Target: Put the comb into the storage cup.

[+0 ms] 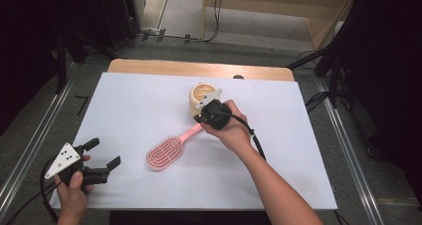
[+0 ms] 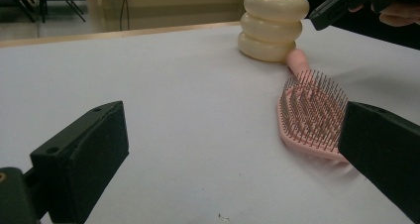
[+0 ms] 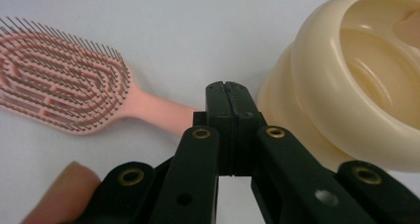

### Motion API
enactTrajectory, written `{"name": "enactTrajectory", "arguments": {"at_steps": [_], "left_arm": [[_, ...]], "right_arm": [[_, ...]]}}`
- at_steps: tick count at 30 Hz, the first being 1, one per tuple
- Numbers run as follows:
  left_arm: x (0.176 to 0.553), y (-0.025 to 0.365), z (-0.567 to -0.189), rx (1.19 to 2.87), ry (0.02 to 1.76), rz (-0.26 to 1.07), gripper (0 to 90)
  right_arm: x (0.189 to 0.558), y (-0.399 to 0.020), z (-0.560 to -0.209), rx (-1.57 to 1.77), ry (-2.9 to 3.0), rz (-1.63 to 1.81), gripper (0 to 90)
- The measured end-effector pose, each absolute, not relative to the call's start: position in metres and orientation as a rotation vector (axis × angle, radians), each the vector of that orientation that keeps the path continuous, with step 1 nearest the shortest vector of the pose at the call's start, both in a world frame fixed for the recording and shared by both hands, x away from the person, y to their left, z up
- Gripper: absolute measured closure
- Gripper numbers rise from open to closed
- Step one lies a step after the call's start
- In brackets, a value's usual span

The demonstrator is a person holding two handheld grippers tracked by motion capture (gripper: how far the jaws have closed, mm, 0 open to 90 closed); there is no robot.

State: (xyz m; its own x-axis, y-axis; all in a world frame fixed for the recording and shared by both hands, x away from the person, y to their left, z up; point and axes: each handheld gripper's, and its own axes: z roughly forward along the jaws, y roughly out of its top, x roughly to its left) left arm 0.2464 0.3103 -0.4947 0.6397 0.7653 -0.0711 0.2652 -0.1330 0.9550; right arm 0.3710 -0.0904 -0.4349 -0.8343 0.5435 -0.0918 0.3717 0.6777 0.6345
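Note:
A pink hairbrush [image 1: 165, 152] lies bristles up in the middle of the white table [image 1: 139, 105], its handle [image 3: 163, 112] running toward a cream ribbed cup [image 1: 200, 96]. My right gripper [image 1: 201, 118] hovers over the handle's end right beside the cup. Its jaws [image 3: 229, 92] are pressed together with nothing between them. At the table's front left corner my left gripper [image 1: 104, 154] stands open and holds nothing. In the left gripper view the brush head [image 2: 312, 110] lies just past the right jaw. The cup [image 2: 272, 26] and the right gripper [image 2: 341, 3] show farther back.
The table's wooden far edge [image 1: 199, 68] shows beyond the white sheet. Black stands and cables [image 1: 323, 100] surround the table on the floor. The cup [image 3: 366, 85] is hollow, and its mouth faces up.

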Motion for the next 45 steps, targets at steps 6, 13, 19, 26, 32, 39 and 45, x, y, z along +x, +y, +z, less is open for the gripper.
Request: {"name": "enactTrajectory", "arguments": {"at_steps": [6,13,19,26,32,39,45], "left_arm": [[0.246,0.310,-0.495,1.700,0.847,0.532,0.0],[0.247,0.310,-0.495,1.706,0.842,0.530,0.0],[0.247,0.310,-0.495,1.707,0.837,0.527,0.0],[0.247,0.309,-0.495,1.709,0.837,0.522,0.0],[0.247,0.309,-0.495,1.709,0.837,0.520,0.0],[0.247,0.310,-0.495,1.709,0.833,0.516,0.0],[0.248,0.309,-0.495,1.709,0.835,0.516,0.0]], "right_arm": [[0.382,-0.082,-0.443,0.754,2.655,0.860,88.4],[0.393,-0.068,-0.453,0.749,2.677,0.740,88.3],[0.398,-0.064,-0.464,0.776,2.696,0.675,88.4],[0.401,-0.065,-0.468,0.789,2.685,0.659,88.3],[0.403,-0.064,-0.472,0.762,2.661,0.639,88.3],[0.401,-0.068,-0.480,0.774,2.715,0.584,88.3],[0.389,-0.076,-0.479,0.771,2.755,0.608,88.3]]}}
